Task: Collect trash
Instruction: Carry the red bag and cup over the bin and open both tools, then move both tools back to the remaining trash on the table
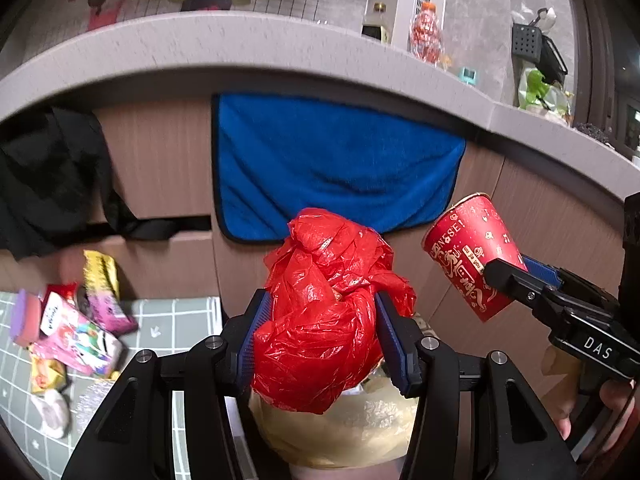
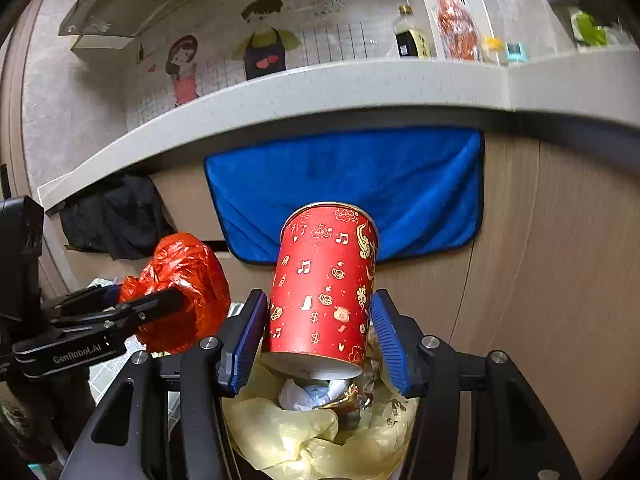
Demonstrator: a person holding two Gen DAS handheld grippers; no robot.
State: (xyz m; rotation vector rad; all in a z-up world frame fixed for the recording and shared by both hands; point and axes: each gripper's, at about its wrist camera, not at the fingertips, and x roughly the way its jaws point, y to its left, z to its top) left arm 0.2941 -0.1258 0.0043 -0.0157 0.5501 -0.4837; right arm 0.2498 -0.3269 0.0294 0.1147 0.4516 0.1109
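Observation:
My left gripper [image 1: 320,340] is shut on a crumpled red plastic bag [image 1: 324,312], its blue pads pressed into both sides. The bag hangs above a bin lined with a yellowish bag [image 1: 340,428]. My right gripper [image 2: 318,332] is shut on a red paper cup [image 2: 324,284] with gold print, held upright over the same lined bin [image 2: 304,440], which holds crumpled paper and foil. In the left wrist view the cup [image 1: 472,252] shows at the right, tilted, in the right gripper [image 1: 516,276]. The right wrist view has the red bag [image 2: 180,280] at the left.
A blue towel [image 1: 336,168] hangs on the wooden cabinet front under a grey counter edge [image 1: 240,44]. Black cloth [image 1: 52,176] hangs at the left. Several snack wrappers and packets [image 1: 76,320] lie on the tiled floor at the left. Bottles [image 1: 426,32] stand on the counter.

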